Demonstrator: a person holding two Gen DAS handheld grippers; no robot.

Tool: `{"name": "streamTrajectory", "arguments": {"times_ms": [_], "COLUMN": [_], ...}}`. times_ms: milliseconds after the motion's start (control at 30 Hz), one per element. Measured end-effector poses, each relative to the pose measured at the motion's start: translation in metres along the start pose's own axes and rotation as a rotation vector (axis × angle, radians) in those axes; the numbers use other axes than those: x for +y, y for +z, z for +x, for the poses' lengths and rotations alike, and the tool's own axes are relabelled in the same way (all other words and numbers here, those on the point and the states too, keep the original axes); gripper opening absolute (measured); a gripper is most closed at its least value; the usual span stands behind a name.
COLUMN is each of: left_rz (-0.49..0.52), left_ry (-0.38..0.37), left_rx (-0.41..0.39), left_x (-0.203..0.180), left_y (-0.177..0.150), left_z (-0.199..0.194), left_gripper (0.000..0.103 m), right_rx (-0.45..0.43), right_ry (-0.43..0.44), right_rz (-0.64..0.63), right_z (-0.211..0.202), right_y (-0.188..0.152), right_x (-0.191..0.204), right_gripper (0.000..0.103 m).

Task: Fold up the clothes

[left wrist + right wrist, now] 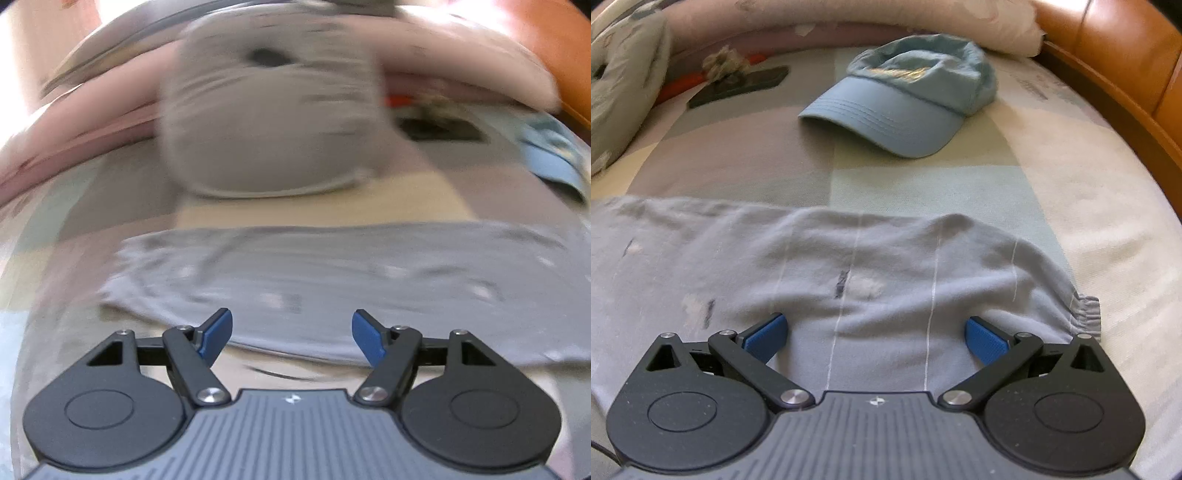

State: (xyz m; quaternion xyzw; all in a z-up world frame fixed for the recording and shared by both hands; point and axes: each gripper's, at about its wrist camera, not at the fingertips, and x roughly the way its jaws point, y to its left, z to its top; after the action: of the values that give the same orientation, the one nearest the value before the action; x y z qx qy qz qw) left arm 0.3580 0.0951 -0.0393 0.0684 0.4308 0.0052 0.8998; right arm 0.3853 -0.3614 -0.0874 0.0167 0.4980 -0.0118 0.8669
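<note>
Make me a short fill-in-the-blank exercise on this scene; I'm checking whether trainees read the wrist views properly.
1. Beyond the grey garment in the right wrist view lies a light blue ____.
2. The right gripper has its jaws ____, with grey fabric under them.
3. The thin stripes on the grey garment are ____ in colour.
4. The left gripper holds ____ between its blue pads.

Missing words: cap; open; white; nothing
</note>
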Motion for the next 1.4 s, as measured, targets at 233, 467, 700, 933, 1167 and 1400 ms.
{"name": "streamTrajectory", "arguments": {"times_ms": [233, 467, 700, 933, 1167, 1400], "left_rz": [0.191, 0.303, 0.308, 0.277, 0.264, 0.148], "left_ry": [-0.181, -0.322, -0.288, -0.274, -0.196, -0.096], "left_rx": [-0.008, 0.007, 0.099, 0.112, 0.113, 0.199], "left_x": [-0.116, -0.217, -0.255, -0.233, -0.183, -0.127], "left_y": [0.014, 0.017, 0.011, 0.012, 0.004, -0.032], "left_z": [-0.029, -0.011, 0.029, 0.01, -0.039, -0.1], "left_gripper": [0.074, 0.074, 0.081, 0.078, 0.078, 0.078], "right_rx": [0.016, 0.091, 0.024, 0.014, 0.064, 0.055], "right_ry": [0.149, 0.174, 0.111, 0.093, 0.117, 0.259], "right_rz": [-0.055, 0.044, -0.028, -0.079, -0.114, -0.106], "right_z": [-0.078, -0.094, -0.095, -0.094, -0.098, -0.133], "right_y": [-0.057, -0.141, -0.162, -0.165, -0.156, -0.149], "right_x": [-0.01, -0.016, -0.004, -0.001, 0.0, 0.004], "right_gripper": [0.103, 0.103, 0.103, 0.103, 0.103, 0.103]}}
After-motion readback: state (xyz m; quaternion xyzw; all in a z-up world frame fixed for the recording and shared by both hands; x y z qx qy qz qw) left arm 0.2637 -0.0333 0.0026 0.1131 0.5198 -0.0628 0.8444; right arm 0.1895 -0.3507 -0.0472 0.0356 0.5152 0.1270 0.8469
